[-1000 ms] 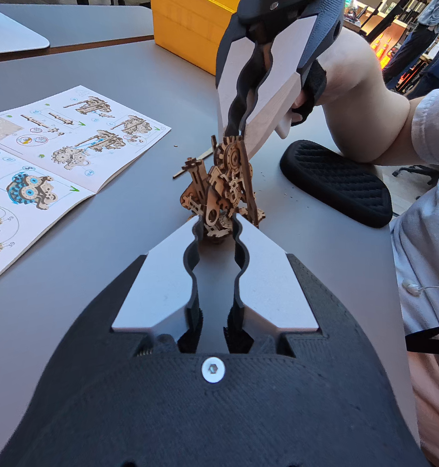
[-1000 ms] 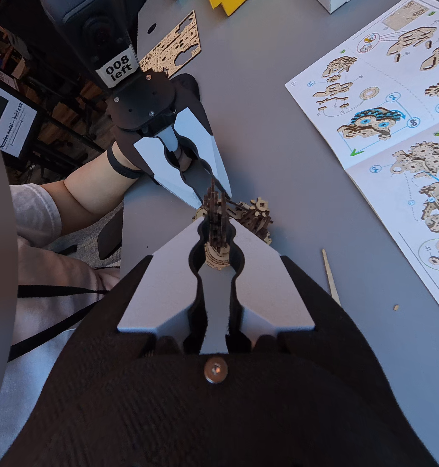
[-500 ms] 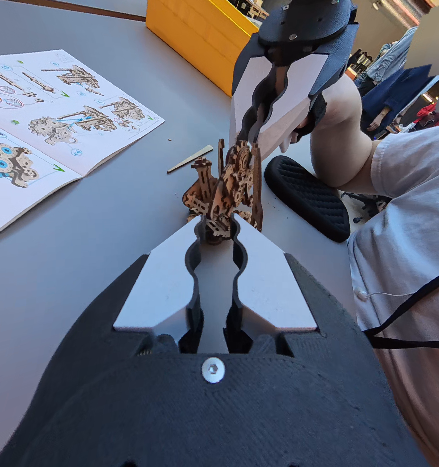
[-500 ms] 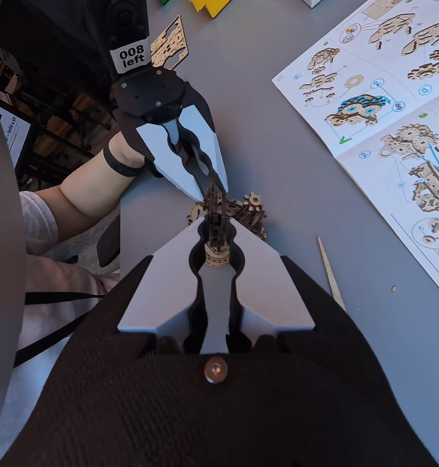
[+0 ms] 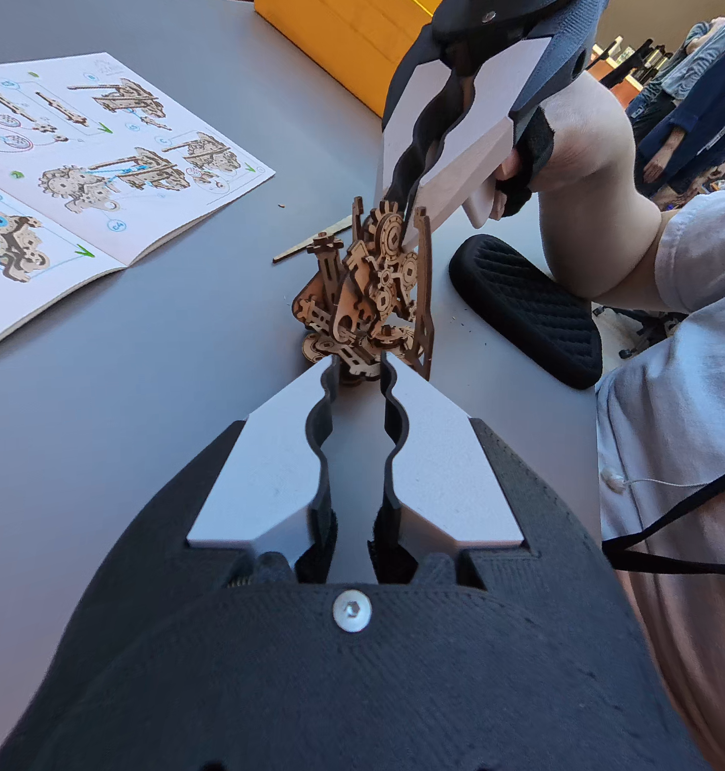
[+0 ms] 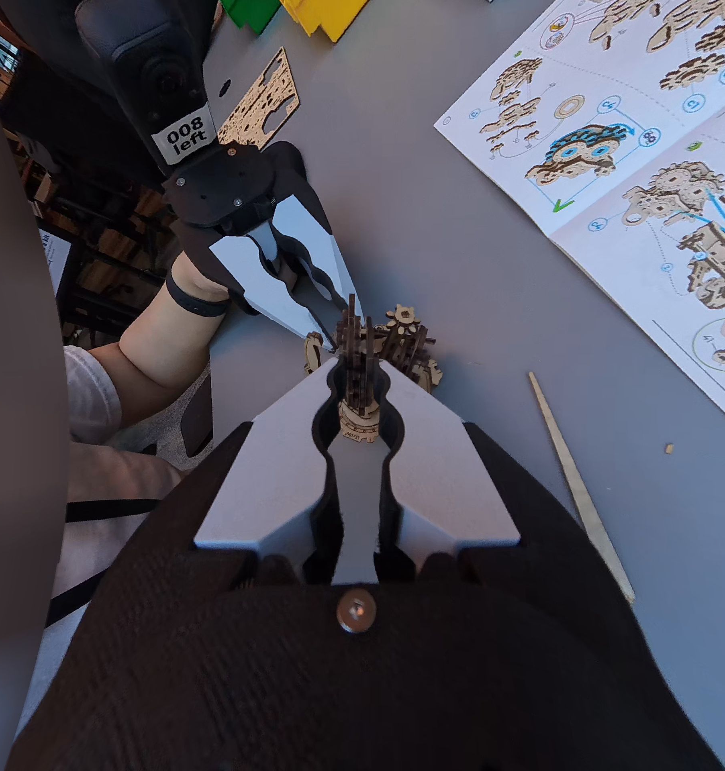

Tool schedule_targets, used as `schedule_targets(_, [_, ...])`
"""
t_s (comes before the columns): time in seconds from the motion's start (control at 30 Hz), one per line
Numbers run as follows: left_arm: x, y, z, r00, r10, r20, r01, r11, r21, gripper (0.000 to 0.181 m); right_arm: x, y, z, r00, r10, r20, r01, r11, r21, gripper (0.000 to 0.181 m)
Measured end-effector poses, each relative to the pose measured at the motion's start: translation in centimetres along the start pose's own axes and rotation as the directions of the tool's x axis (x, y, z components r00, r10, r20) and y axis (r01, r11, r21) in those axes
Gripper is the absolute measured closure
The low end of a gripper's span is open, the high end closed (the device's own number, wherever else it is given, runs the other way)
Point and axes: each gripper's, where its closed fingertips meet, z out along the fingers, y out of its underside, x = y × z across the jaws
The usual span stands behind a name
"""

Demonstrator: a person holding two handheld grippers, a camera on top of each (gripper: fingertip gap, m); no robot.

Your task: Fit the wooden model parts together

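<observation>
A wooden model (image 5: pixel 365 300) of interlocking gears and plates is seen standing on a grey counter (image 5: pixel 143 375), gripped from two sides. Its lower end is clamped between the fingers of the left gripper (image 5: pixel 355 367), which are nearly closed, with only a narrow gap. From above, its stacked gear plates are pinched by the right gripper (image 6: pixel 356 375), whose fingers are drawn in close around them; in the left wrist view that gripper (image 5: pixel 406 225) is seen reaching down onto the top gear. The left gripper (image 6: pixel 335 333) is seen in the right wrist view meeting the model (image 6: pixel 358 359) from the far side. A thin wooden stick (image 6: pixel 577 488) is seen lying just beside the model, and an open instruction booklet (image 5: pixel 81 175) is spread farther off. A punched-out wooden sheet (image 6: pixel 260 104) lies behind the left gripper. A black padded rest (image 5: pixel 527 308) is placed under the person's right forearm (image 5: pixel 590 200), and a yellow box (image 5: pixel 352 41) stands at the counter's far side.
</observation>
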Motion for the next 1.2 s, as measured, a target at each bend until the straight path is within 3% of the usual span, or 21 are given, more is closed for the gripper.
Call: schedule_targets(1.2, [0.74,-0.35,0.49,1.000,-0.011,-0.005,0.011,0.999,0.033,0.164,-0.73,0.50,-0.06,0.996,-0.014,-0.090,0.013,1.000,-0.009,0.172])
